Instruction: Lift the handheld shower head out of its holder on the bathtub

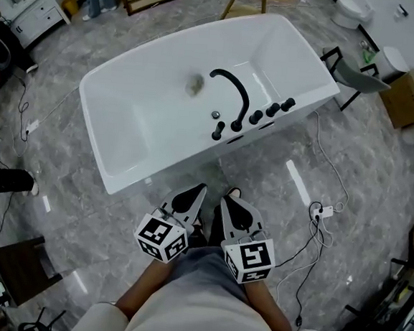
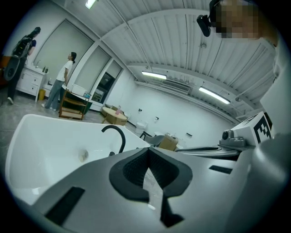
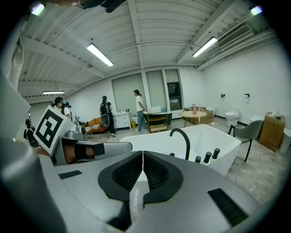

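The bathtub (image 1: 124, 121) is standing free, leaving open floor (image 1: 264, 175) along its near rim. The left hand-held gripper (image 1: 199, 191) and right hand-held gripper (image 1: 233, 195) are hanging short of that rim, jaws fully together, gripping nothing. The handheld shower head (image 1: 217, 130) is apparently sitting upright in its holder on the rim.

Grey marbled floor tiles (image 1: 379, 176) meet white walls (image 3: 259, 82) under a ribbed white ceiling (image 3: 150, 27) lit by tube lights (image 3: 102, 54). Large windows (image 3: 157, 91) fill the far wall. A round wooden table (image 3: 196, 114), a grey chair (image 1: 360, 78), a cardboard box (image 1: 406, 98), a toilet (image 1: 350, 9) and a white cabinet (image 1: 39, 11) stand around. Cables (image 1: 323, 216) trail across the floor.
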Available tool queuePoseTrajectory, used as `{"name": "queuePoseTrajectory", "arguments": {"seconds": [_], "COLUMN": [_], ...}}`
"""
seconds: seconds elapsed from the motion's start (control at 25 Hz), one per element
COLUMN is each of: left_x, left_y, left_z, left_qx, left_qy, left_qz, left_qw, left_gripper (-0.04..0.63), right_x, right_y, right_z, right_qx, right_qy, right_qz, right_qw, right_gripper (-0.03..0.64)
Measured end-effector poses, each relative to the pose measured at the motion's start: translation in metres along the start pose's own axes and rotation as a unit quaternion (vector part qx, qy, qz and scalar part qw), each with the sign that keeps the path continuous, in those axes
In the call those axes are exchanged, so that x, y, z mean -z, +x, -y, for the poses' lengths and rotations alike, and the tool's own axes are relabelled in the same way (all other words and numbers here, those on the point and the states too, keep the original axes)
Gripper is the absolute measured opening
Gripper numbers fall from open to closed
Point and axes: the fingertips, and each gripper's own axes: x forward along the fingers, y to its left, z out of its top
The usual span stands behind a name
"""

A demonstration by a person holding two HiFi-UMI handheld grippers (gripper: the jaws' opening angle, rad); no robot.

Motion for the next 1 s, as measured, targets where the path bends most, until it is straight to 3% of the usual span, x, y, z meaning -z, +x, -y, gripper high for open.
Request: {"name": "queuePoseTrajectory", "arguments": {"seconds": [0.28,0.72,1.0], "left_x": [-0.013,-0.068,-0.109], "left_y": [0.060,0.158,0.151], "left_z": [-0.009,-0.007,-0.028], "left_qx": [-0.015,-0.058,-0.139], "left_qy": [0.000,0.017,0.065], "left_qz": [-0.009,0.028,0.090], "left_qw": [0.9998,0.9978,0.9840], "left_gripper": [0.005,0.005,0.005], "right_x": [-0.013,-0.077,-0.104], "right_y": [0.033,0.067,0.083], "right_z": [0.048,0.144,0.166], "right_qx": [-0.028,-0.082,-0.105], "right_qy": [0.005,-0.020,-0.025], "right_qz": [-0.012,0.017,0.043], "right_qw": [1.000,0.996,0.993], "right_gripper": [0.020,0.020,0.020]}}
